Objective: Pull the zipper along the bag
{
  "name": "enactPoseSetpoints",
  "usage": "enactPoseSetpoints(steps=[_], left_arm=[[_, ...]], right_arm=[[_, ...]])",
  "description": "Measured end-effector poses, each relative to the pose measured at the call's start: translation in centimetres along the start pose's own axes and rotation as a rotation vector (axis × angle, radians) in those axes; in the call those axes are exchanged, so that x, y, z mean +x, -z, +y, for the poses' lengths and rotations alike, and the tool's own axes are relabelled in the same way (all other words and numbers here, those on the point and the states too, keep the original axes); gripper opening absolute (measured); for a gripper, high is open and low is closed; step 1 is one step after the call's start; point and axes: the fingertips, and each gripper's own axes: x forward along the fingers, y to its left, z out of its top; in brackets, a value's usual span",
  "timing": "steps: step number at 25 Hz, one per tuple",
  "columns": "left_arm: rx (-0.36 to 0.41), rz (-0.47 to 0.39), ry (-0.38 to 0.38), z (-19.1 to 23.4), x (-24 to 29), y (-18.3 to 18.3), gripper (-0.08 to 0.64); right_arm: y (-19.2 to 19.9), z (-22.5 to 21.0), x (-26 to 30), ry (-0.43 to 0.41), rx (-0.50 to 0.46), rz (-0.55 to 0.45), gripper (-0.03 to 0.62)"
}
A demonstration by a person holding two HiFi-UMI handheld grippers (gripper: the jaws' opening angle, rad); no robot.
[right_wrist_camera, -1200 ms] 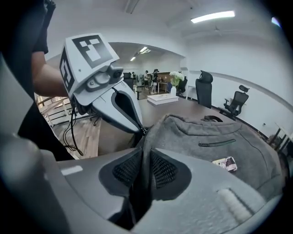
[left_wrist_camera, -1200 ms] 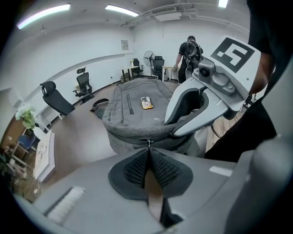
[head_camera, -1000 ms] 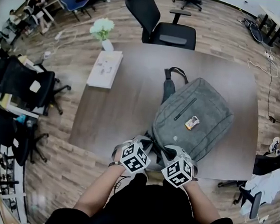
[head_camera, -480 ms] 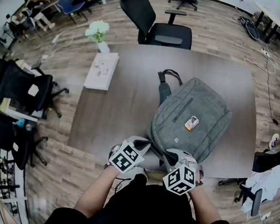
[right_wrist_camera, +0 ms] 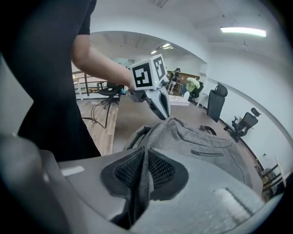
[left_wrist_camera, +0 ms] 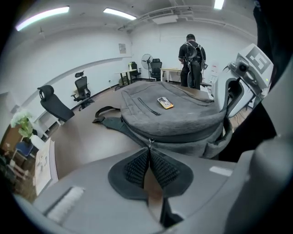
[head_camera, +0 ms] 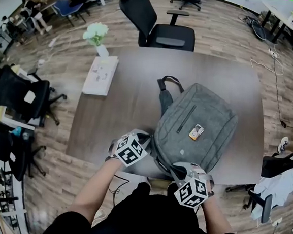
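A grey backpack (head_camera: 197,121) lies flat on the brown table (head_camera: 116,111), its handle towards the far side. My left gripper (head_camera: 148,147) is at the bag's near left corner. In the left gripper view its pads (left_wrist_camera: 137,167) pinch the small metal zipper pull (left_wrist_camera: 149,145) where the zipper line (left_wrist_camera: 137,137) ends; the jaws are opening a little with the pull still between them. My right gripper (head_camera: 176,168) is at the near edge, shut on a fold of the bag's grey fabric (right_wrist_camera: 145,160), which it lifts into a ridge (right_wrist_camera: 176,125).
A small yellow tag (head_camera: 196,132) sits on the bag's front. A white flat box (head_camera: 100,74) and a vase of white flowers (head_camera: 95,33) stand at the table's far left. A black office chair (head_camera: 154,23) is behind the table. The table's near edge (head_camera: 132,168) runs just under both grippers.
The two grippers have drawn apart along the bag's near edge: the left one went left with the pull, the right one back and to the right with the fabric.
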Motion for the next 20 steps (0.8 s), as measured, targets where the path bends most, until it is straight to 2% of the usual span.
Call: enactPoseSetpoints(steps=[4, 7, 14, 20], left_arm=[[0.081, 0.001, 0.044, 0.5, 2.6, -0.3, 0.032], [0.107, -0.015, 0.074, 0.8, 4.4, -0.7, 0.037], [0.222, -0.08, 0.088, 2.3, 8.0, -2.5, 0.04], [0.248, -0.099, 0.108, 4.7, 10.4, -4.0, 0.044]], right_arm=[[2.2, 0.7, -0.9, -0.02, -0.039, 0.0, 0.032], [3.7, 0.7, -1.6, -0.018, -0.077, -0.001, 0.034], [6.2, 0.8, -2.5, -0.047, -0.132, -0.005, 0.032], [6.4, 0.9, -2.2, -0.088, -0.179, -0.009, 0.032]])
